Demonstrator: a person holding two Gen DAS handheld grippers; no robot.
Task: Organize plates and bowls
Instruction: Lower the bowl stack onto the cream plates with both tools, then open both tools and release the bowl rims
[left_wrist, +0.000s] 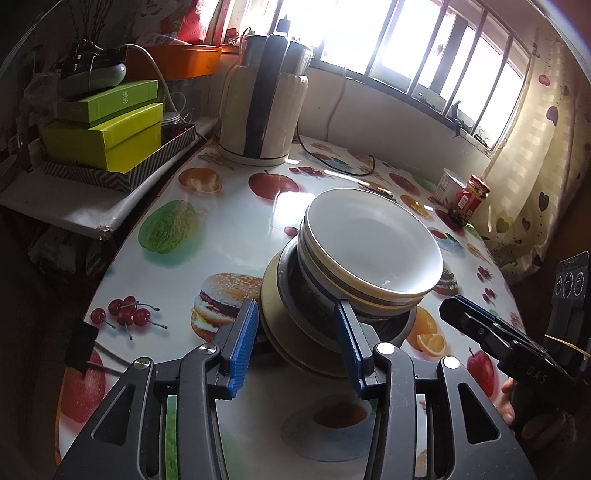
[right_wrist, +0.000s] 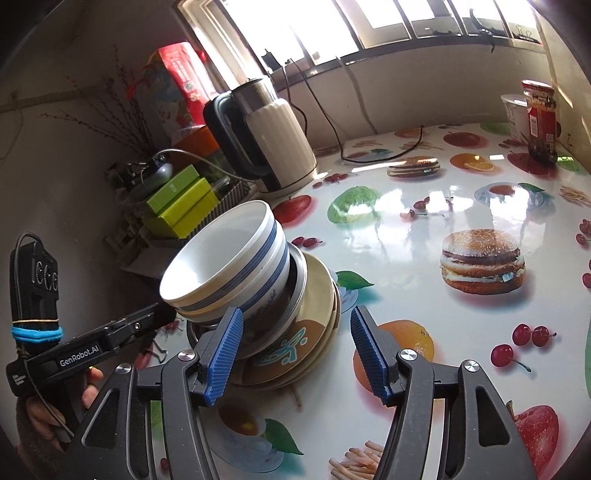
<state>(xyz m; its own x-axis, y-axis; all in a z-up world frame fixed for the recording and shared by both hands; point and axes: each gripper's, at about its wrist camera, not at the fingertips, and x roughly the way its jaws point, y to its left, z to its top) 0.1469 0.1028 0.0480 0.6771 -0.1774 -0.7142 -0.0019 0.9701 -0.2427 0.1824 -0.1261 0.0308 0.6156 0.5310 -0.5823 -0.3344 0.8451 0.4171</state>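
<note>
Stack of dishes on table (left_wrist: 229, 236) w/ fruit-and-burger print cloth. Top: nested white bowls (left_wrist: 373, 251) w/ blue bands, tilted. Under them a metal dish (left_wrist: 291, 295), then cream plates (left_wrist: 273, 295); lower plate shows teal-and-orange pattern in right wrist view.

Left gripper (left_wrist: 295, 343): jaws wide, blue pads either side of stack's near edge, nothing clamped; contact w/ plates cannot be told.

Right gripper (right_wrist: 295, 354): jaws wide, holding nothing; left pad just beside plate rim, stack at approx 11 o'clock from it. In left view, right gripper sits at 3 o'clock of stack.

Kettle (left_wrist: 262, 99) at 12 o'clock far side, cord trailing. Red-lid jar (left_wrist: 471, 199) and white tub (left_wrist: 448, 184) at 2 o'clock. Green boxes (left_wrist: 107, 125) at 10 o'clock on side shelf.
</note>
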